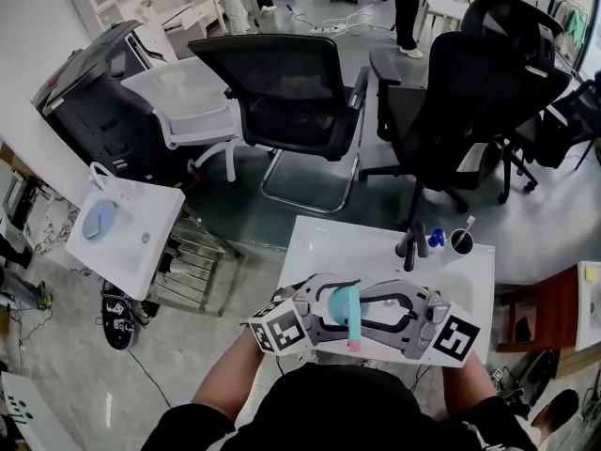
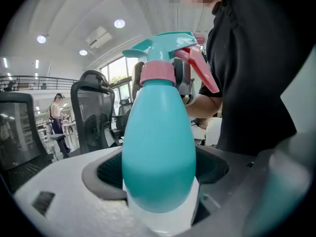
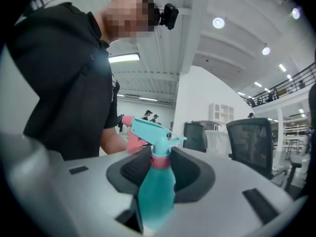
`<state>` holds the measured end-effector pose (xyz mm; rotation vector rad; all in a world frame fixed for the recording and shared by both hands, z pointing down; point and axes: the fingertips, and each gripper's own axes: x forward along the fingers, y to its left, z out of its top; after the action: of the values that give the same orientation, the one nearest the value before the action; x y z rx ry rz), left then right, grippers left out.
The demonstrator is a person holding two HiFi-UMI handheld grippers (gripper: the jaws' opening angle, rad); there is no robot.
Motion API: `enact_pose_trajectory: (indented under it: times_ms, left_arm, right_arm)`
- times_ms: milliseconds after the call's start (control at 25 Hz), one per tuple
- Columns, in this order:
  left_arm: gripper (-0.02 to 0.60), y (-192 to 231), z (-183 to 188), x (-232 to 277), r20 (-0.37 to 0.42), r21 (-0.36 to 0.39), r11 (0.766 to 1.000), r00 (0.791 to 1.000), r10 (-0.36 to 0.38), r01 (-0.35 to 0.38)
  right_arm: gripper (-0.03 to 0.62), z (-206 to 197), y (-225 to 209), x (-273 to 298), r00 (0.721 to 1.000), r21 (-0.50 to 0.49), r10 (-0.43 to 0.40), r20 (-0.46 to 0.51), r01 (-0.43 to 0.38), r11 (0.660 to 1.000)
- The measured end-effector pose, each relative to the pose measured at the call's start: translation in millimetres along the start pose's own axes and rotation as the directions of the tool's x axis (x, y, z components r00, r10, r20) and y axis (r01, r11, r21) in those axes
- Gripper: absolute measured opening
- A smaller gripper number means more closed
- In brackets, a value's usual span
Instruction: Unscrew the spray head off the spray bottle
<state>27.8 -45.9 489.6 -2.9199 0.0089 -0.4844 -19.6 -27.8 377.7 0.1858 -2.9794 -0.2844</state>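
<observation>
Office, spray bottle [image 1: 343, 310] upright, trigger [image 1: 354, 343] toward person [image 1: 357, 412]

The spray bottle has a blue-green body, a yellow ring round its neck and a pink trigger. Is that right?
Not quite. The ring round the neck of the spray bottle is pink, not yellow; the left gripper view shows it clearly. The rest holds: the body is blue-green and the trigger is pink.

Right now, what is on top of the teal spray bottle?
A teal spray head with pink trigger, seated on a pink collar. The right gripper clamps that collar; the neck and threads of the spray bottle inside it are hidden.
</observation>
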Motion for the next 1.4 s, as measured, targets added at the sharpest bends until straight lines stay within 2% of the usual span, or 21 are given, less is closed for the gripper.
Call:
enact_pose_trajectory:
  times_ms: [280,360,440,520,600,640,680,800,920,1000,1120,1320,1400]
  left_arm:
    - [0.41,-23,3,3,0.005,-0.013,0.992,0.992,-0.126,0.126]
    - [0.41,-27,1,4,0.001,-0.017,0.989,0.989,-0.148,0.148]
    - [0.41,-26,3,5,0.008,-0.023,0.989,0.989,-0.148,0.148]
    - [0.409,-15,2,6,0.011,-0.043,0.994,0.995,-0.095,0.096]
    - [0.41,6,-11,6,-0.028,-0.087,0.996,0.999,0.02,-0.023]
    - [0.408,17,-17,5,-0.052,-0.108,0.99,0.995,0.085,-0.09]
    - [0.408,27,-22,4,-0.069,-0.128,0.98,0.988,0.142,-0.15]
    - [0.408,55,-15,-5,-0.091,-0.162,0.94,0.953,0.289,-0.301]
    - [0.408,70,-16,-10,-0.12,-0.184,0.893,0.911,0.395,-0.412]
    - [0.409,74,-22,-9,-0.128,-0.216,0.862,0.889,0.44,-0.458]
    - [0.409,77,-29,-9,-0.146,-0.25,0.826,0.863,0.484,-0.506]
    - [0.408,73,-28,-3,-0.158,-0.237,0.832,0.865,0.476,-0.501]
    - [0.408,72,-32,-2,-0.173,-0.231,0.829,0.86,0.48,-0.509]
  right_arm:
    - [0.133,1,12,-6,0.996,0.068,0.09,0.028,-0.091,0.993]
    - [0.133,0,14,-6,0.993,0.078,0.114,0.029,-0.116,0.99]
    - [0.135,0,12,-5,0.994,0.099,0.104,0.032,-0.107,0.989]
    - [0.137,-4,4,-3,0.999,0.087,0.049,0.024,-0.051,0.995]
    - [0.149,-8,-9,-1,0.998,0.097,-0.052,0.027,0.049,0.994]
    - [0.184,-10,-15,-1,0.994,0.113,-0.106,0.033,0.102,0.988]
    - [0.213,-11,-21,-1,0.987,0.122,-0.155,0.04,0.15,0.981]
    - [0.219,-14,-40,-4,0.954,0.124,-0.295,0.05,0.288,0.95]
    - [0.202,-20,-58,-8,0.901,0.177,-0.431,0.051,0.416,0.892]
    - [0.193,-24,-62,-8,0.87,0.212,-0.491,0.046,0.471,0.856]
    - [0.181,-29,-63,-4,0.845,0.223,-0.533,0.035,0.513,0.829]
    - [0.181,-32,-69,-1,0.831,0.243,-0.556,0.027,0.534,0.81]
    - [0.173,-31,-71,0,0.824,0.242,-0.567,0.021,0.546,0.802]
